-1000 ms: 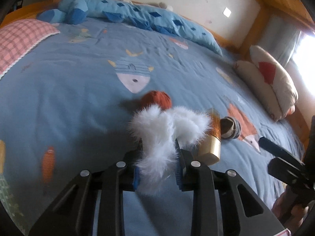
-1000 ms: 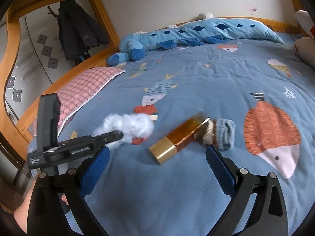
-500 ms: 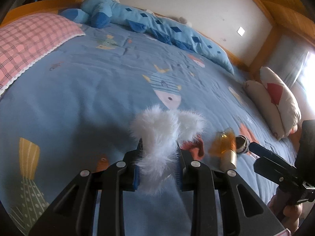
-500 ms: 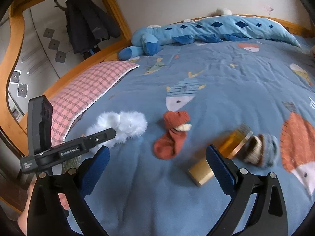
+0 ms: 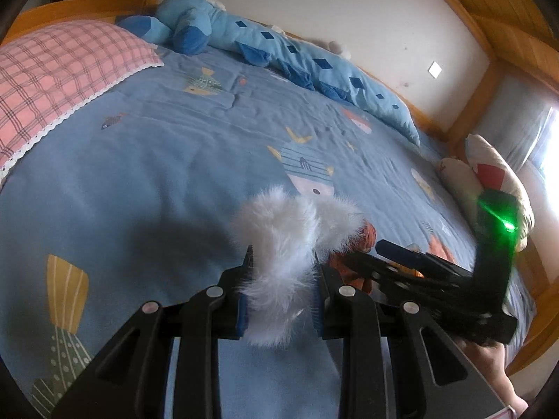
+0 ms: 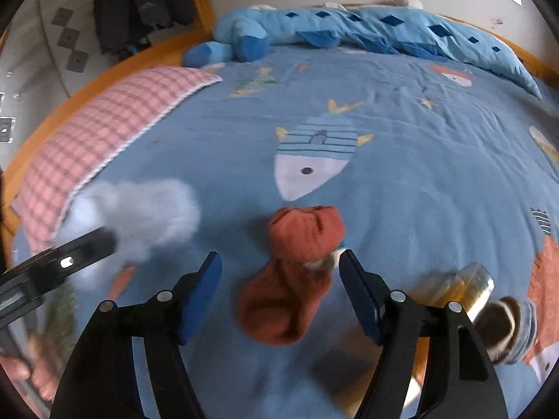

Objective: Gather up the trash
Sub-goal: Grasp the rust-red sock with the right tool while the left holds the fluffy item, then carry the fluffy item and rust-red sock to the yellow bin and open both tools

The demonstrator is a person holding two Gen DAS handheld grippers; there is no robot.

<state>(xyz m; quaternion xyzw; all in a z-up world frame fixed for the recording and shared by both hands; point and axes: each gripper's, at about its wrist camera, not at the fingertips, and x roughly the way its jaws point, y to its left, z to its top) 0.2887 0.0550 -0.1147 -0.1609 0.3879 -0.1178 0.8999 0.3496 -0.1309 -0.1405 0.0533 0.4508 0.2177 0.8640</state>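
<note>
Now your left gripper [image 5: 282, 272] pinches the white fluffy piece [image 5: 290, 241], its jaws pressed on the long soft fur, lifted above the blue fish-print bedspread [image 5: 146, 160]. To its right, your right gripper [image 6: 281, 282] has jaws spread wide, straddling the rust-red sock [image 6: 297, 272], which lies crumpled and knitted on the bedspread between the blue pads, not touched. Further right lies an amber bottle with gold cap [image 6: 464, 286], blurred, next to a grey-brown rolled sock [image 6: 510, 328]. Pink checked pillow [image 6: 104, 132] sits far left.
</note>
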